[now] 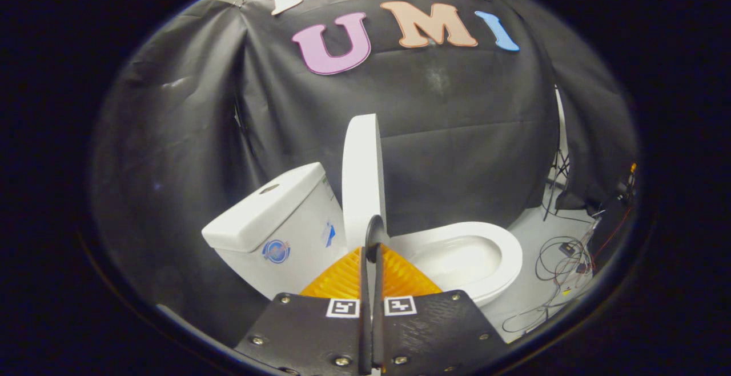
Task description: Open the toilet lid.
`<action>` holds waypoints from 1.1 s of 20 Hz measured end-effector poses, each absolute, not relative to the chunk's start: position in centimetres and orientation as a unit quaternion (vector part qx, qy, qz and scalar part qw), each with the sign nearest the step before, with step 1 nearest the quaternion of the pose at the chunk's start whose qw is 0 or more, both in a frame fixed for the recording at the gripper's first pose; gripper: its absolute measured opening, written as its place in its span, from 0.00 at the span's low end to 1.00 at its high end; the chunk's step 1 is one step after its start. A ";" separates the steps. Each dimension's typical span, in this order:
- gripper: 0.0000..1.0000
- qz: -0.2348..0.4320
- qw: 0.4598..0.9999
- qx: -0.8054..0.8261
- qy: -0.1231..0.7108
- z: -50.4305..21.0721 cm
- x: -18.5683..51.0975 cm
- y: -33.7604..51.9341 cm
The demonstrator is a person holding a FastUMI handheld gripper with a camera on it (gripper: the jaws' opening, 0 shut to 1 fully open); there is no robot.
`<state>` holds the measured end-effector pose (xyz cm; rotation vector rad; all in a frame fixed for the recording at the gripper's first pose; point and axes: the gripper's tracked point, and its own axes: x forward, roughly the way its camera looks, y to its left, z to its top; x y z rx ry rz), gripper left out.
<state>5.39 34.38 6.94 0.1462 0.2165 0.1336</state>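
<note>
1. Gripper (371,250): we log its fingers drawn nearly together, only a thin slit between them. Whether they pinch the lid's lower edge or merely sit against it, we cannot tell.
2. Toilet lid (361,176): white, smooth, seen edge-on. It stands upright just ahead of the fingertips, its long axis vertical, in line with the slit.
3. Tank (268,216): white, behind the lid, the two near but with a gap showing.
4. Bowl and seat (491,239): white, uncovered, on the lid's far side from the tank.
5. Judgement: we rate the lid essentially open; any remaining push goes toward the tank.
</note>
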 end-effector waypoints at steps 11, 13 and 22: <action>0.02 0.085 0.988 0.073 0.106 7.2 5.2 36.5; 0.02 0.089 0.988 0.073 0.106 7.1 5.2 37.0; 0.03 0.110 0.987 0.064 0.102 6.9 4.9 39.1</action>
